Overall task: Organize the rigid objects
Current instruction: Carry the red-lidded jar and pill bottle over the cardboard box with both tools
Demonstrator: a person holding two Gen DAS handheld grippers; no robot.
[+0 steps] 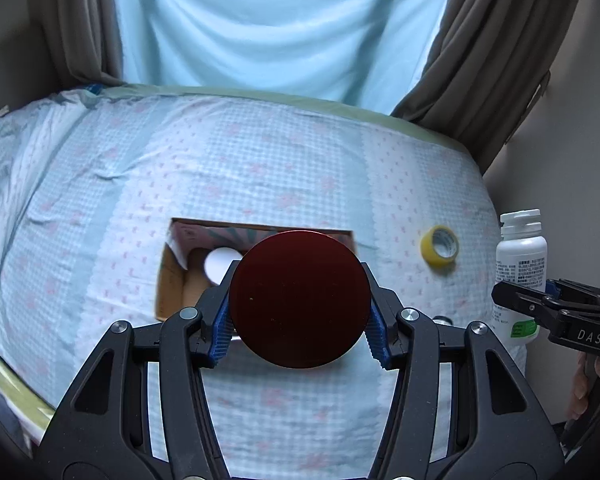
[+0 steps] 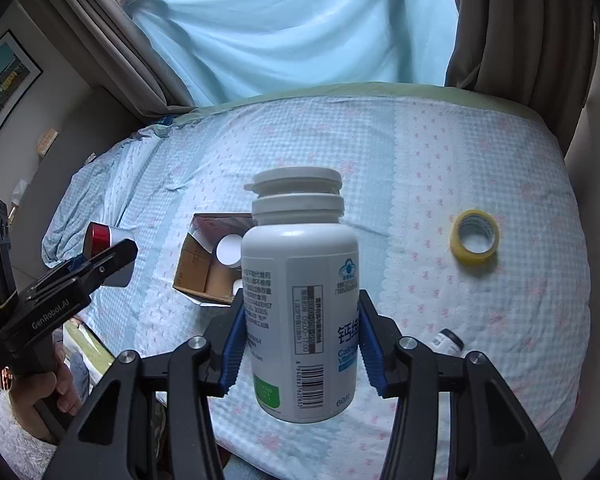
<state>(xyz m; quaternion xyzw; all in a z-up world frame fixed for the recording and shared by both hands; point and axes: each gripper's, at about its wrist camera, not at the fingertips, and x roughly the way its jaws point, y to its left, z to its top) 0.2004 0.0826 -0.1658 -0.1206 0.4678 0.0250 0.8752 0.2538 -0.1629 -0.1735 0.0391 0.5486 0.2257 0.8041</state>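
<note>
My left gripper (image 1: 299, 312) is shut on a jar with a dark red lid (image 1: 299, 298), held above the bed just in front of an open cardboard box (image 1: 172, 280). The jar also shows in the right wrist view (image 2: 110, 250), white with a red lid. My right gripper (image 2: 302, 338) is shut on a white pill bottle (image 2: 302, 300), held upright above the bed; the bottle also shows at the right in the left wrist view (image 1: 520, 264). The box (image 2: 194, 268) holds a white round object (image 2: 229, 250).
A yellow tape roll (image 1: 440, 246) lies on the checked bedsheet right of the box, also in the right wrist view (image 2: 476, 236). A small dark-capped item (image 2: 446, 340) lies near the bed's front edge. Curtains hang behind the bed.
</note>
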